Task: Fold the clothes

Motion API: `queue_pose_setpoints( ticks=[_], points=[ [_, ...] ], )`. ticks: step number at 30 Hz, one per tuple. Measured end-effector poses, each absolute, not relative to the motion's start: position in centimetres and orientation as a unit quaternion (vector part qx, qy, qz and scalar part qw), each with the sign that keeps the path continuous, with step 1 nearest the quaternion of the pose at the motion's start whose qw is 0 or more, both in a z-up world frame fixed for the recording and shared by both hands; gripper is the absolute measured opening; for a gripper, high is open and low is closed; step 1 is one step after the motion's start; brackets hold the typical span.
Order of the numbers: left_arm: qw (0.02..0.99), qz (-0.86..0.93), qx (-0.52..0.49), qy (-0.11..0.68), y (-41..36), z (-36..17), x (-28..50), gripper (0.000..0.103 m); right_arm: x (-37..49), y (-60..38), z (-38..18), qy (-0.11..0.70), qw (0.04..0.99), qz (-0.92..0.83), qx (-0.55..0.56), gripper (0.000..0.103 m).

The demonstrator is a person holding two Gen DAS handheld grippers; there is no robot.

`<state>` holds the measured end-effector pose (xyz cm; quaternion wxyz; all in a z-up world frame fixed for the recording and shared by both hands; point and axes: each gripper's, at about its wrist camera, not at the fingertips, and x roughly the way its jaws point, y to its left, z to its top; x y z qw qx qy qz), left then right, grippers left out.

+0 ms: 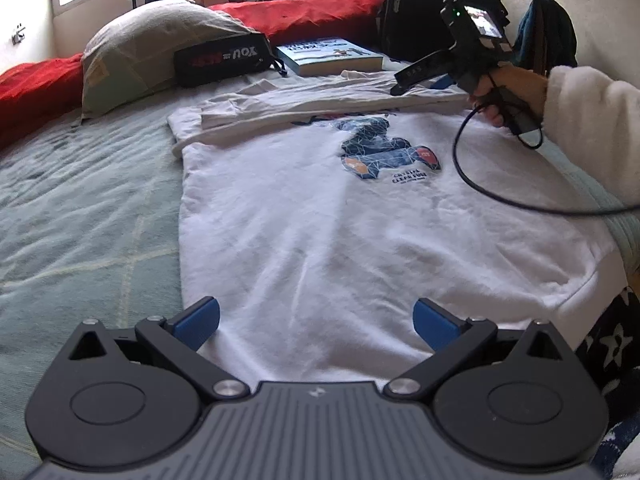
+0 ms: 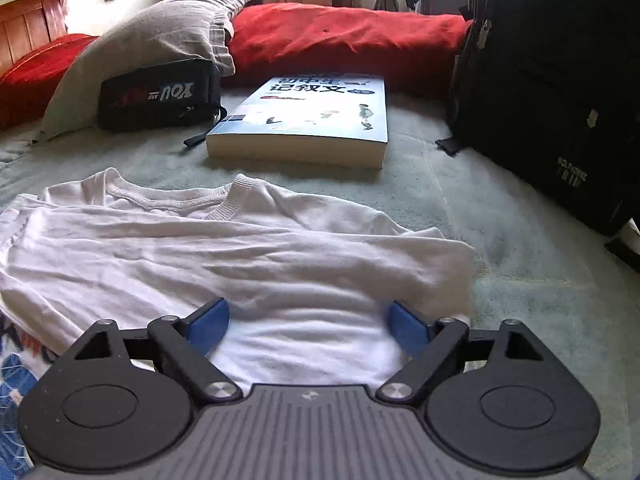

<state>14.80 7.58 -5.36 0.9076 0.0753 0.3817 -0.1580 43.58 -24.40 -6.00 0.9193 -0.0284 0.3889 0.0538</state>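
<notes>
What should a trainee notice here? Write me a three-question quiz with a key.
1. True or false: the book lies on top of the white sweatshirt.
2. What sits between the pillow and the book? A) a black pouch B) a laptop C) a mug
3. Is the right claw open or shut?

Key:
1. False: the book lies on the bed cover, beyond the collar and apart from it.
2. A
3. Open, over the white fabric with nothing clamped.
</notes>
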Motion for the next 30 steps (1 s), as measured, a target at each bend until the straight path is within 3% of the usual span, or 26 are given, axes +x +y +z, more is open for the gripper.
queue_pose_setpoints(
  ticks=[10, 19, 25, 30],
  points=[
    [0.914, -0.187, 0.094, 0.346, 6.6, -3.9, 13.7, 0.102, 29.7, -23.5, -1.0, 0.388, 0.904, 0.173, -0.046, 0.102],
    [0.894, -0.211, 0.137, 0.371, 5.2, -7.2, 10.6, 0.102, 16.7, -20.0, -6.7, 0.404, 0.886, 0.19, -0.125, 0.103],
    [0.891, -0.2, 0.158, 0.377, 6.2, -7.0, 7.2, 0.102, 12.5, -22.7, -8.1, 0.365, 0.916, 0.162, -0.042, 0.103],
    [0.895, -0.216, 0.15, 0.36, 5.0, -5.5, 7.5, 0.102, 11.7, -22.2, -8.6, 0.35, 0.924, 0.146, -0.051, 0.103]
  ],
)
